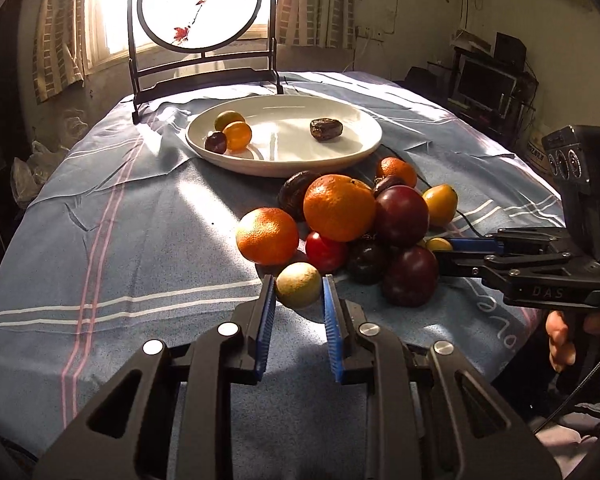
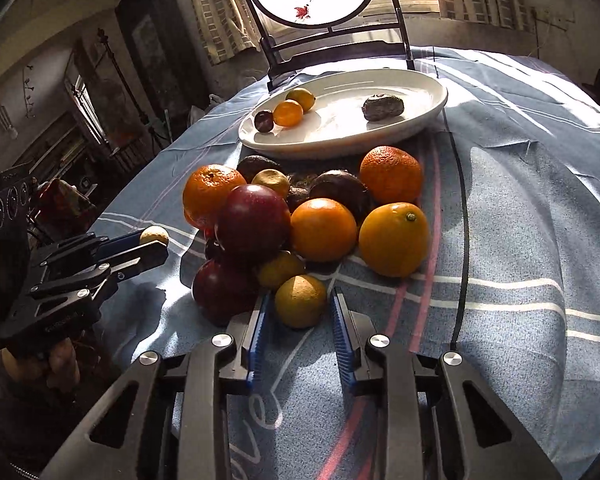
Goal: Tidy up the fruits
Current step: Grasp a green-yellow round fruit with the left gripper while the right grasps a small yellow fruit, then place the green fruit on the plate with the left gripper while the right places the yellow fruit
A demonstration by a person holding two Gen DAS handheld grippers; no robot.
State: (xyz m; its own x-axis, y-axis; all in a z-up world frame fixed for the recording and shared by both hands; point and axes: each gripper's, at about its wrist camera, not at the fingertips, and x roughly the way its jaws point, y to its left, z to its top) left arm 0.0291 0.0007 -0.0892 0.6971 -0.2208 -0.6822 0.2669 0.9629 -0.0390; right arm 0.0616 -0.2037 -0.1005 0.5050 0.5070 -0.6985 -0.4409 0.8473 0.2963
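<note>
Left hand-held gripper (image 1: 299, 287) is nearest, its blue pads either side of a pale tan round fruit (image 1: 299, 290) on the near edge of the fruit pile (image 1: 364, 216). The left pad looks to touch the fruit and the right pad sits just beside it, but whether it is actually gripping is hard to tell from this angle.

Right hand-held gripper (image 2: 300, 300) is on the other side of the pile, jaws spread around a small yellow-green round fruit (image 2: 300, 301), with a visible gap on the right side. It is not clamped.

The pile sits on the blue striped cloth (image 1: 120, 248) over the tabletop: three oranges, with the biggest orange (image 1: 339, 207) on top, dark red plums (image 1: 401, 216), one bright red fruit (image 1: 326, 251), a few small yellow fruits and dark brown ones at the back. A black cable (image 2: 462, 208) runs along the cloth beside the pile.

Just behind the pile is a white plate (image 1: 356, 148), nearly touching the rear fruits. On it, a small dark fruit, an orange-yellow fruit (image 1: 237, 135) and a greenish one are bunched at the left, and a wrinkled brown fruit (image 1: 326, 129) lies apart on the right.

Behind the plate is a round painted screen on a black stand (image 1: 200, 4), backlit by the window.
</note>
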